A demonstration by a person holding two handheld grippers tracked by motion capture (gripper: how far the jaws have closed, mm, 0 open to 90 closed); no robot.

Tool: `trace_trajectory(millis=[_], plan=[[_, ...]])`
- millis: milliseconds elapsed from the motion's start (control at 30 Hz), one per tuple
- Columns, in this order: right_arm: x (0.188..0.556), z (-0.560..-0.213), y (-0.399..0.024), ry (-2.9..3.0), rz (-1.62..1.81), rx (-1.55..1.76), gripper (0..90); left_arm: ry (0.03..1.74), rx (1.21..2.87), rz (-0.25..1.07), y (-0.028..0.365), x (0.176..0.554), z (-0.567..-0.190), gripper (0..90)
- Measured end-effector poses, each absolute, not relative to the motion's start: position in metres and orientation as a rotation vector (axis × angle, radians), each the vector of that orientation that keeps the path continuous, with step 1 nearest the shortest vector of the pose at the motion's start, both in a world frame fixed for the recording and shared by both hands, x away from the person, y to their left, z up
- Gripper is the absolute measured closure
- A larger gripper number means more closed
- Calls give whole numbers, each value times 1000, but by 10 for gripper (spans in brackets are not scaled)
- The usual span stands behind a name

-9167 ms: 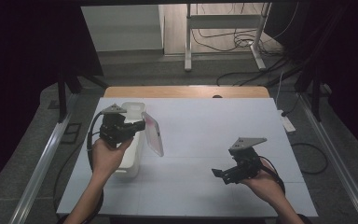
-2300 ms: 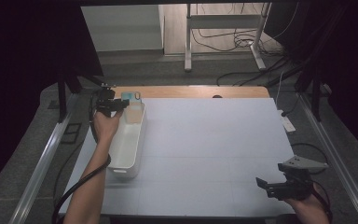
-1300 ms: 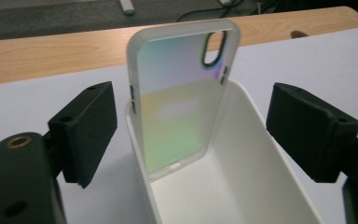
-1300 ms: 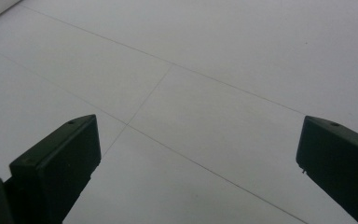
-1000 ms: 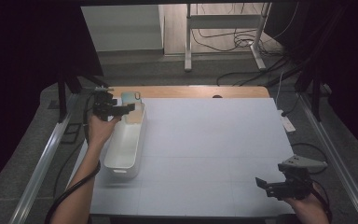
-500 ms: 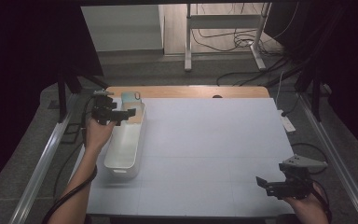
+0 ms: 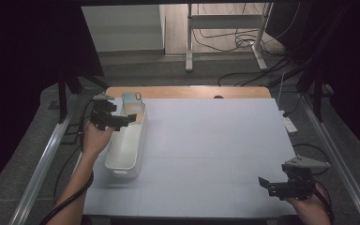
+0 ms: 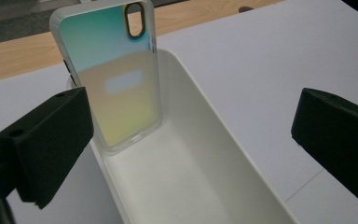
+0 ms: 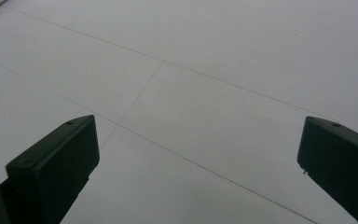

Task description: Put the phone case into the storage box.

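An iridescent phone case (image 7: 132,98) (image 8: 114,84) leans upright against the far end wall of a long white bin (image 7: 122,165) (image 8: 200,116) at the table's left. My left gripper (image 7: 127,117) (image 8: 191,140) hovers over the bin just short of the case. Its jaws have just been opening and stand wide, with nothing between them and the case beyond their tips. At the front right corner my right gripper (image 7: 265,183) (image 9: 196,163) is held open above the bare white mat (image 9: 205,70).
A white mat (image 7: 215,145) covers the table, with a wooden strip (image 7: 192,92) along its far edge. Metal rails run down both sides. A small white box (image 7: 288,123) lies off the mat's right edge. Cables and a stand's legs are on the floor behind.
My left gripper has drawn back a little from the phone case, towards the person, and its jaws are wider. The case stays leaning in the bin. The right gripper has not moved.
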State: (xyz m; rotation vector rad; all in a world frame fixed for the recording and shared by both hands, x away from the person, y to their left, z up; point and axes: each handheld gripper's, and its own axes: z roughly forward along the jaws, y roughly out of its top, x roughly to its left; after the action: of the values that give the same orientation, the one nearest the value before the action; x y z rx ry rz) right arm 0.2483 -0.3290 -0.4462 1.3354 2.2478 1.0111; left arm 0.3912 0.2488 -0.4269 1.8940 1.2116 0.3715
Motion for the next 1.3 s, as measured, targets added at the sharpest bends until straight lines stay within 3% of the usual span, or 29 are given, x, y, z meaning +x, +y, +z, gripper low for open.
trace_trajectory(millis=[1300], plan=[[248,-446,-327,2256,995,1320,0,1056,1872,390,241,330,-425,0]])
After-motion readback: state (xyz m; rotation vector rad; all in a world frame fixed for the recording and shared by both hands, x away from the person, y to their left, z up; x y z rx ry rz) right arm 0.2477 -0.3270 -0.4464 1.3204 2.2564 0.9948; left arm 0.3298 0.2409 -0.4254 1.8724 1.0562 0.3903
